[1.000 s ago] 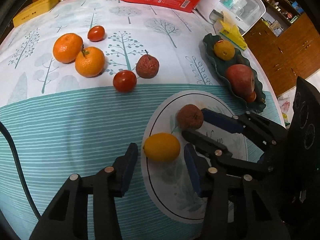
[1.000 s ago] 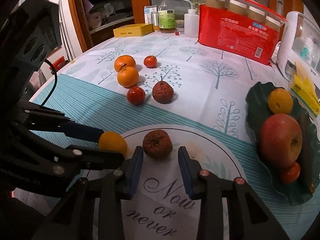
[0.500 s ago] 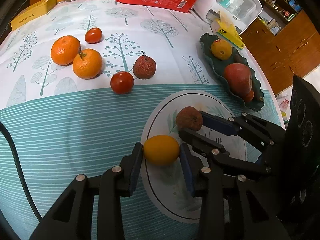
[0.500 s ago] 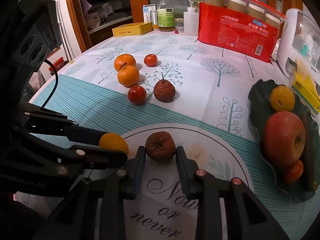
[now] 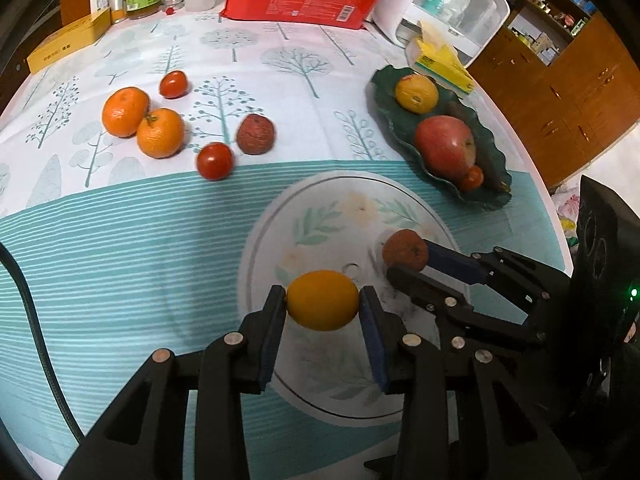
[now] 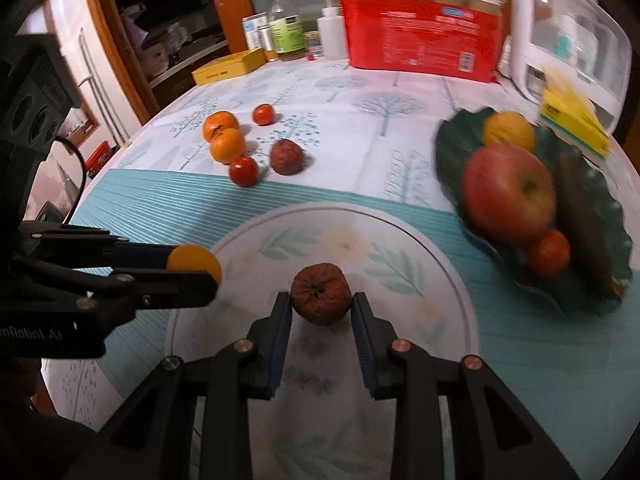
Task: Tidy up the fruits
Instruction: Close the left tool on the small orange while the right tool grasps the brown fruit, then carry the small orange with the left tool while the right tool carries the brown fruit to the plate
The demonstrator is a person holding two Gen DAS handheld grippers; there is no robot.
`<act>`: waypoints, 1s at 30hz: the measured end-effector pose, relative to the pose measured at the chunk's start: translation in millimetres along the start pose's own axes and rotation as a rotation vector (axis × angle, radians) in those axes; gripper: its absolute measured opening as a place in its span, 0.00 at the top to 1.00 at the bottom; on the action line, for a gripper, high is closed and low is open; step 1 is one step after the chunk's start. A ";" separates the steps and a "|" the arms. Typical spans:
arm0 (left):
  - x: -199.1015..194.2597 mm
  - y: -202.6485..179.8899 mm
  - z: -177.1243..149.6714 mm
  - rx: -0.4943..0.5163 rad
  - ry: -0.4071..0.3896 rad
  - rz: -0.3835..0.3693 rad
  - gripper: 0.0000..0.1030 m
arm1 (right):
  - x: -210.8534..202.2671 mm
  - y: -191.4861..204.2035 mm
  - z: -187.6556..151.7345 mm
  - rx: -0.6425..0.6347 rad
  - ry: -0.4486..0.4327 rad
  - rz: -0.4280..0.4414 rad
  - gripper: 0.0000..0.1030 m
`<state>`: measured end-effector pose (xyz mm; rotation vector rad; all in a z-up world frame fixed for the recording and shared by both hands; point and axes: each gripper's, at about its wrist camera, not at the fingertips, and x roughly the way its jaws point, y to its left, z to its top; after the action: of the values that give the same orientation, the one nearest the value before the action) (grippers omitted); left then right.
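Fruits in both my grips: left gripper [image 5: 323, 307] clenches the yellow fruit [image 5: 322, 300], right gripper [image 6: 321, 305] the wrinkled brown fruit [image 6: 321, 293]; I lift level, clear of the round plate [image 5: 280, 224], without squeezing harder.

The left gripper [image 5: 323, 307] clamped a smooth yellow-orange citrus fruit [image 5: 322, 300] above the round white leaf-patterned placemat [image 5: 320, 216]; the right gripper [image 5: 405, 258] pinched a wrinkled brown fruit [image 5: 404, 249].

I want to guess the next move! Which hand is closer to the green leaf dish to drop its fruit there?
Probably the right: its gripper, shut on the wrinkled brown fruit, is nearer the dark green leaf-shaped dish.
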<state>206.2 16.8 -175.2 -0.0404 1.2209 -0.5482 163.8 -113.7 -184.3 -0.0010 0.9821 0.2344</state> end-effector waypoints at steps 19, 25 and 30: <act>4.5 -100.1 13.2 0.082 -0.050 0.009 0.65 | -73.1 -130.5 -38.6 0.273 -0.024 -0.097 0.70; 11.0 -125.2 30.0 0.070 -0.084 0.032 0.65 | -87.9 -171.1 -34.8 0.271 -0.040 -0.124 0.70; 15.6 -142.1 49.3 0.066 -0.113 0.067 0.65 | -95.7 -202.7 -23.5 0.259 -0.063 -0.135 0.70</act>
<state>200.4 -126.1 -126.2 0.0250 1.0899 -0.5204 133.5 -332.6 -139.9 0.1753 0.9397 -0.0172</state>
